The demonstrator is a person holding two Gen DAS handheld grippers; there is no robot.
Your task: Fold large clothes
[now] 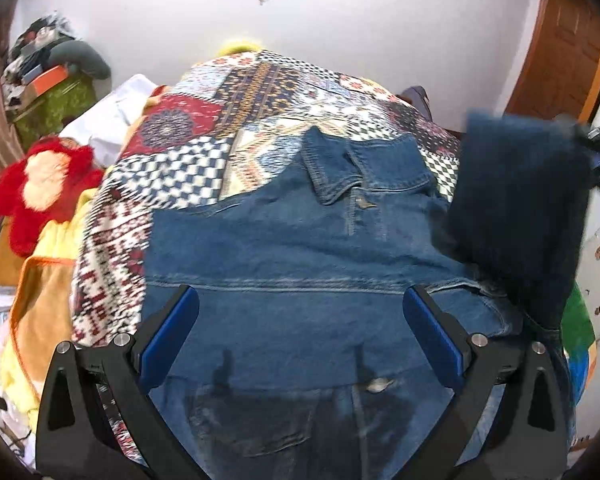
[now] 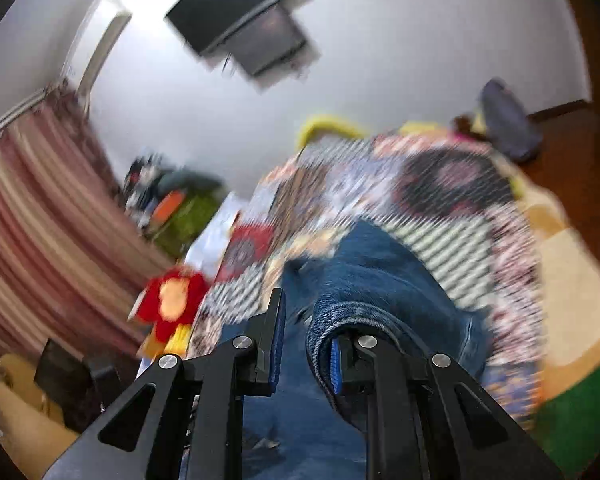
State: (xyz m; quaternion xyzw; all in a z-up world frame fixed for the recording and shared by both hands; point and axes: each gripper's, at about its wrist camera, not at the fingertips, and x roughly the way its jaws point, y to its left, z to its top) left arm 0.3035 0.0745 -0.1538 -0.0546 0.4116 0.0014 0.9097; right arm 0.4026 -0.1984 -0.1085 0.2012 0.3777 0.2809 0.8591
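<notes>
A blue denim jacket (image 1: 300, 248) lies collar-away on a patchwork bedspread (image 1: 228, 120). My left gripper (image 1: 300, 320) is open, its blue pads wide apart above the jacket's lower back, holding nothing. In the left wrist view the right gripper (image 1: 596, 152) holds a dark denim sleeve (image 1: 516, 208) lifted at the jacket's right side. In the right wrist view, my right gripper (image 2: 306, 340) has denim (image 2: 340, 320) draped over its right finger; the jaws stand partly apart and the view is blurred.
A red and cream plush toy (image 1: 40, 192) and yellow-orange cloth (image 1: 44, 304) lie left of the bedspread. A cluttered shelf (image 1: 48, 80) stands at the far left. A wooden door (image 1: 560, 48) is at the right. A dark screen (image 2: 240, 28) hangs on the wall.
</notes>
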